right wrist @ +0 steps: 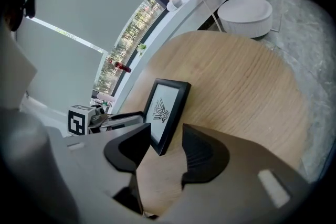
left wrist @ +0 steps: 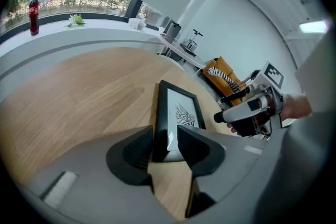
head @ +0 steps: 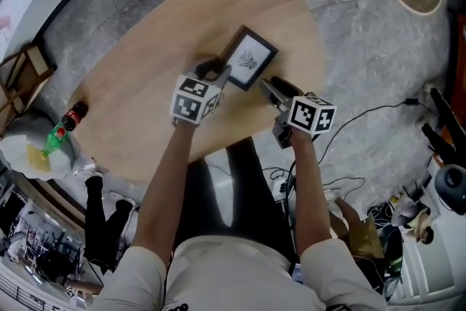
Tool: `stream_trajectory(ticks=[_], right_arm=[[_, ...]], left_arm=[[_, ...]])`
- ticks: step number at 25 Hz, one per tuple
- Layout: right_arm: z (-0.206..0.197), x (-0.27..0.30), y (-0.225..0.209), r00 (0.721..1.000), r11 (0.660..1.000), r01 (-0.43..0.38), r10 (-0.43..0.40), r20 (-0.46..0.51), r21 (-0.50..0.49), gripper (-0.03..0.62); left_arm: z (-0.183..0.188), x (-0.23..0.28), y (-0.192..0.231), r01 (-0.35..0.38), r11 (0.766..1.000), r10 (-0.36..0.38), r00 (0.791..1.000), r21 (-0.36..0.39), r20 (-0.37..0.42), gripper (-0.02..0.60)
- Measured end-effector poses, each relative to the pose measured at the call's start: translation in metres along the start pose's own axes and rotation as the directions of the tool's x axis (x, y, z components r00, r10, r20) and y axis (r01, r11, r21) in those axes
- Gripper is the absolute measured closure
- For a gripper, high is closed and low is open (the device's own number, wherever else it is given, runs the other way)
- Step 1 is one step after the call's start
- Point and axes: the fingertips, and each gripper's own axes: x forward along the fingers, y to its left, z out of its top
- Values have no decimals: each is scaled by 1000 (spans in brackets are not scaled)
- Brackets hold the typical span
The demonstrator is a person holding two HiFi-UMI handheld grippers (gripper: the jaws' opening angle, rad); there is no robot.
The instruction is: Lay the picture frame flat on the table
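Nearest the person, both arms reach forward over the near rim of the round wooden table (head: 138, 76). Left gripper (left wrist: 167, 136): claw spread wide, with the near left corner of the picture frame (head: 249, 58) standing in the gap. The pads look clear of the frame's edge, so I read nothing as pinched. Right gripper (right wrist: 164, 140): claw also spread and empty, with bare tabletop between its jaws; the frame sits just beyond its tips, toward 11 o'clock in its own view. In the head view the left gripper meets the frame from about 7 o'clock and the right one waits at about 5 o'clock, near but apart. The frame is near the table's middle, print side up; it appears to lie flat or nearly so, though from the right gripper view a slight residual tilt can't be ruled out. Judgement: this is the release step, with the laying-down essentially done. The next move calls for drawing the left claw straight back toward 7 o'clock without catching the corner, then checking that the frame rests flush. Farther out, a red-capped bottle (left wrist: 33, 12) stands on the window ledge, well apart from the work.
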Motion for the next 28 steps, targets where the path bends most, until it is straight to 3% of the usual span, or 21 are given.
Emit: stream_trajectory(ticks=[6, 13, 16, 24, 28], right_arm=[[18, -31, 14, 997, 996, 54, -51, 51, -74, 426], [25, -72, 40, 978, 969, 174, -150, 145, -174, 512], [25, -88, 60, 972, 964, 190, -159, 171, -184, 557], [17, -130, 124, 962, 961, 187, -136, 236, -206, 589], [4, -154, 152, 938, 923, 272, -190, 291, -273, 589]], left_arm=[[20, -14, -11, 5, 999, -3, 999, -36, 49, 423], [32, -62, -21, -39, 998, 36, 996, 40, 78, 488], [38, -86, -27, -56, 997, 50, 994, 60, 97, 519], [34, -154, -50, -65, 994, 53, 990, 87, 131, 571], [22, -191, -69, -64, 992, 49, 990, 112, 133, 572]])
